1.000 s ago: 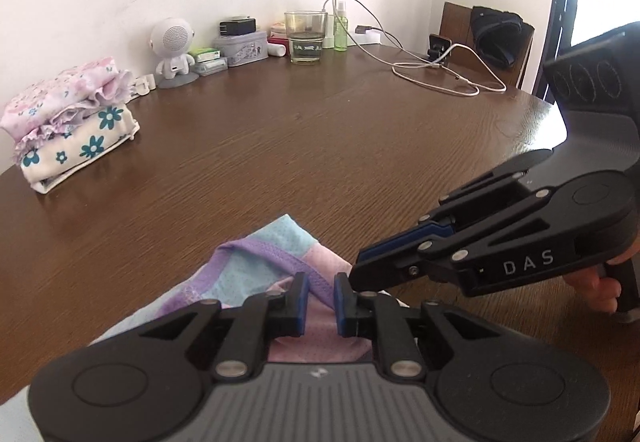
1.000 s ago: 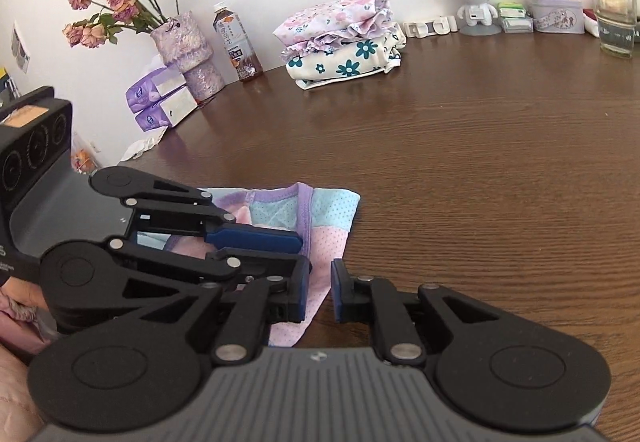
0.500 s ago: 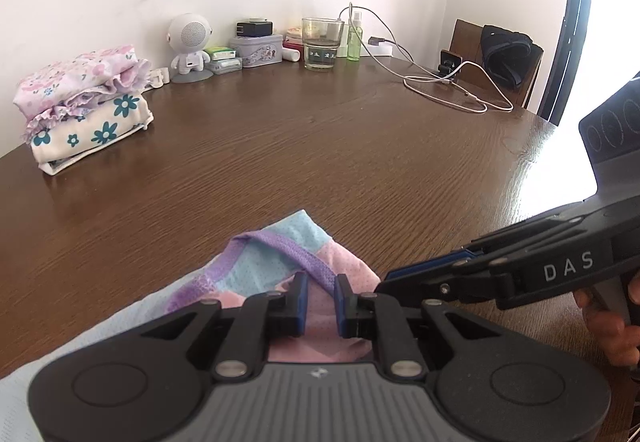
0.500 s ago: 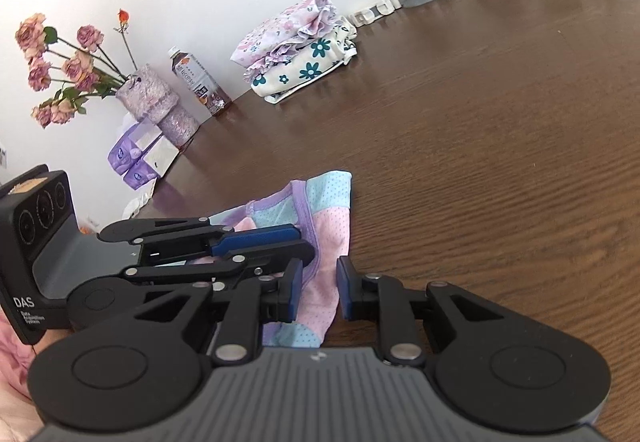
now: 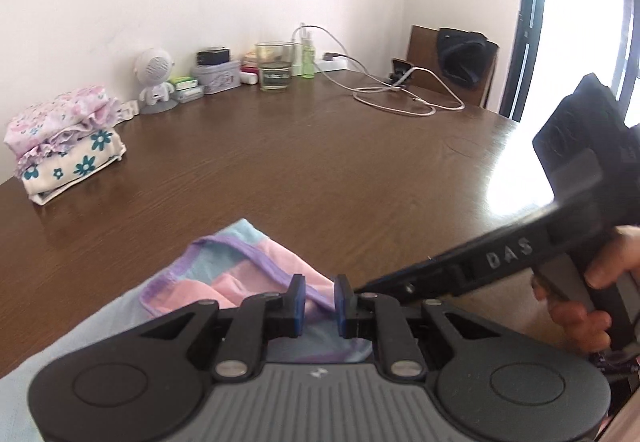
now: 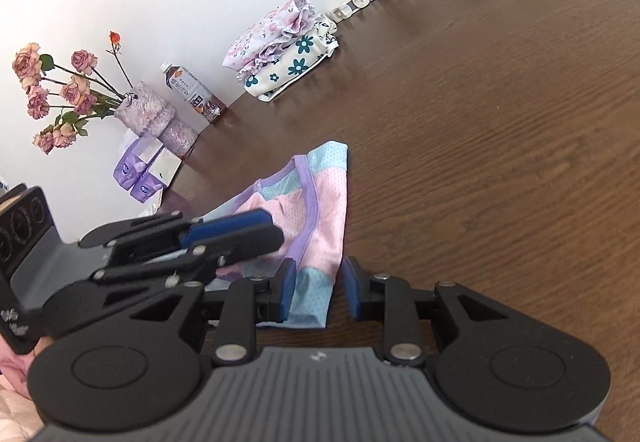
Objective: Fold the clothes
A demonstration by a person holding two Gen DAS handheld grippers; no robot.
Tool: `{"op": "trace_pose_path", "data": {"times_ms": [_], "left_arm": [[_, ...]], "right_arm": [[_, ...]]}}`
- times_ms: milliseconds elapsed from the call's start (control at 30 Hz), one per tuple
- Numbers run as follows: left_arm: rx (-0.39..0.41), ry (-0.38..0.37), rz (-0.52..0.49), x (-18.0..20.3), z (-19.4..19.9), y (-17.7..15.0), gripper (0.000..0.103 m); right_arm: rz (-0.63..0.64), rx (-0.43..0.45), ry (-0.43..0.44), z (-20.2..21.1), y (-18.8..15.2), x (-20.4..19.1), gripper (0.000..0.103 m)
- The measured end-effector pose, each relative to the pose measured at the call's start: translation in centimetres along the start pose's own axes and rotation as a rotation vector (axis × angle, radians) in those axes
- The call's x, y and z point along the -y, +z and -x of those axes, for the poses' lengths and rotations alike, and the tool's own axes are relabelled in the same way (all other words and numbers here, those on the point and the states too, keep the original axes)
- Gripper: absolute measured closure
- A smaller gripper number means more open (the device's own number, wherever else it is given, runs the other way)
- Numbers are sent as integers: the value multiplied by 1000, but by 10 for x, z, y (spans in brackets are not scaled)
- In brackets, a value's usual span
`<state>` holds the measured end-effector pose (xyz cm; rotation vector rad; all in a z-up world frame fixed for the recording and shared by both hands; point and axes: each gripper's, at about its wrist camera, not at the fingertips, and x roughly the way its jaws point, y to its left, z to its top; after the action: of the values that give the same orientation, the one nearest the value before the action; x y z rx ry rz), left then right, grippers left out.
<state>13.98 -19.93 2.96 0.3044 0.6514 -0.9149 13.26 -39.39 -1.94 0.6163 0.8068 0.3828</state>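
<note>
Garment (image 6: 320, 210) between both slightly parted grippers, left gripper (image 5: 320, 300), right gripper (image 6: 318, 290), level.

The left gripper (image 6: 240, 238) hides part of the garment (image 6: 320, 210); its jaws' grip is unclear.

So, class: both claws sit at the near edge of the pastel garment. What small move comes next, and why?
Probably close the right claw on the garment: its hem lies between the open fingers, ungripped, flat on the table. The left claw is open too.
</note>
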Motion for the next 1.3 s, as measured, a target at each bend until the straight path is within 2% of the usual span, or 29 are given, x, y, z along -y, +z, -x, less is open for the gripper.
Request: {"op": "trace_pose_path", "data": {"times_ms": [33, 100, 133, 233, 267, 300, 400, 600, 667, 767, 833, 1000, 1300], "left_arm": [[-3, -3, -12, 4, 2, -2, 87], [-17, -2, -47, 12, 4, -5, 77], [-24, 2, -55, 15, 3, -7, 77], [-45, 11, -55, 18, -1, -10, 79], [-54, 13, -46, 17, -3, -11, 89], [-62, 13, -34, 16, -5, -13, 93], [-69, -6, 37, 6, -7, -18, 93], [-62, -57, 117, -5, -6, -19, 93], [-58, -70, 141, -9, -6, -19, 100], [-47, -95, 179, -16, -6, -18, 101], [-42, -98, 189, -18, -5, -19, 102], [-22, -108, 212, -23, 3, -20, 102], [-48, -95, 224, -26, 7, -28, 102]], "right_arm": [[-1, 6, -4, 2, -2, 0, 77], [-3, 17, -14, 7, -4, 1, 76], [-4, 23, -20, 9, -6, 2, 76], [19, 29, -28, 12, -9, 0, 76], [42, 30, -35, 13, -10, -3, 76], [65, 30, -43, 13, -11, -5, 76], [134, 32, -65, 15, -16, -13, 76], [379, 13, -136, 15, -29, -41, 76], [436, 13, -157, 12, -32, -48, 76], [521, 14, -190, 7, -37, -59, 78], [538, 15, -198, 6, -38, -61, 79], [592, 18, -230, 3, -42, -65, 97], [682, 19, -267, 0, -50, -72, 100]]}}
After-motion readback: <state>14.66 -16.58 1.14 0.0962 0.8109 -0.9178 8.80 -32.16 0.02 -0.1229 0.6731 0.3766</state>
